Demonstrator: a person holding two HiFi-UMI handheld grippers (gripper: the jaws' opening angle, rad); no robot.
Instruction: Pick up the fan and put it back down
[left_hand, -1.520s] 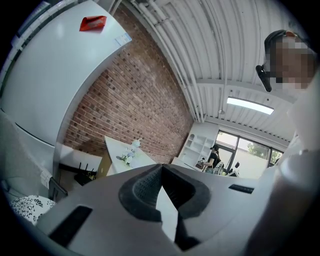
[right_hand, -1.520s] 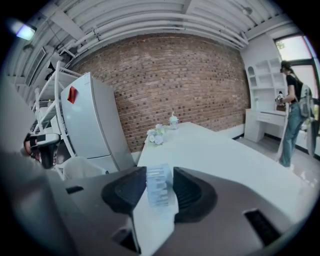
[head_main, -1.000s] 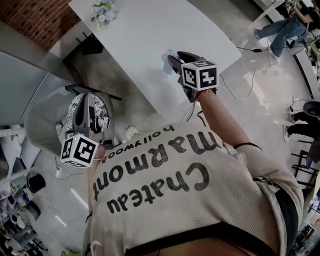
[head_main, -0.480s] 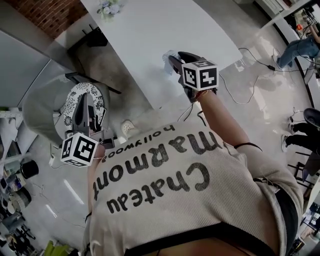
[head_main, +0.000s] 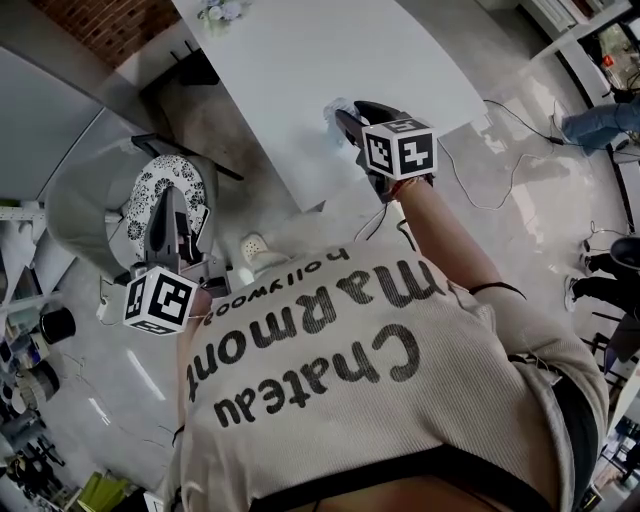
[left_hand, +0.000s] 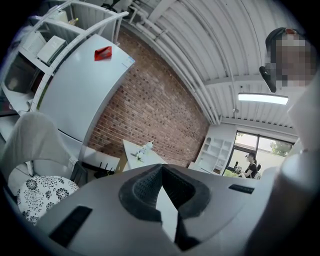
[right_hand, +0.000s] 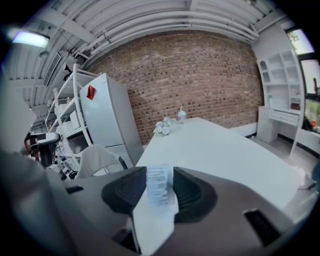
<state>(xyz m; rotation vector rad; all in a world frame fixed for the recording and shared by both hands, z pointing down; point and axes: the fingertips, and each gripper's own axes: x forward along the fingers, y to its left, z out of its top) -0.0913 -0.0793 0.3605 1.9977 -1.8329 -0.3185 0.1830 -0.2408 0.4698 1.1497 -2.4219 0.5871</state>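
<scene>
Both pads of my right gripper (right_hand: 161, 186) were clamped on the fan (right_hand: 158, 181) at the table's (right_hand: 220, 145) near edge. My left gripper (left_hand: 161, 175) was closed and empty. Best plan was holding it upright and releasing only once it was seated.

Blurry, half-hidden fan (right_hand: 159, 186) between right tongs (right_hand: 159, 172)
</scene>
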